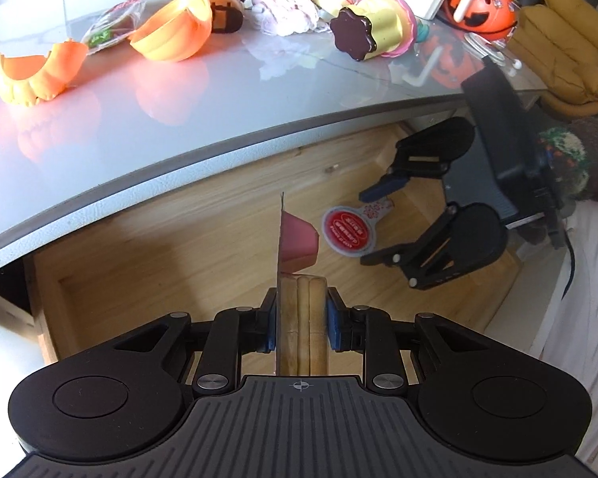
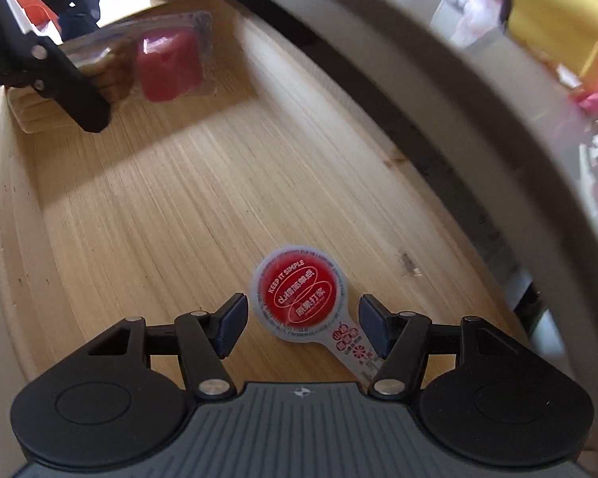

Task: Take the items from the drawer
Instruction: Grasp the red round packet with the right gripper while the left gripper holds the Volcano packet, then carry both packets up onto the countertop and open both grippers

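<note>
My left gripper (image 1: pixel 301 328) is shut on a clear snack pack (image 1: pixel 299 263) holding tan biscuit sticks and a pink dip cup, held above the open wooden drawer (image 1: pixel 147 263). From the right wrist the same pack (image 2: pixel 167 63) hangs at the upper left, over the drawer's far corner. A round red-lidded cup with a white tab (image 2: pixel 299 292) lies on the drawer floor (image 2: pixel 159 215). My right gripper (image 2: pixel 301 324) is open, its fingers on either side of the cup and apart from it. The left wrist view shows that gripper (image 1: pixel 374 227) over the cup (image 1: pixel 349 231).
A glossy grey tabletop (image 1: pixel 227 91) overhangs the drawer. On it lie orange pumpkin halves (image 1: pixel 175 28), a cupcake toy (image 1: pixel 374 26), a pumpkin bucket (image 1: pixel 482 4), a wrapped snack (image 1: pixel 113 24) and pale cloth (image 1: pixel 287 4). Yellow cushions (image 1: pixel 558 44) sit at the far right.
</note>
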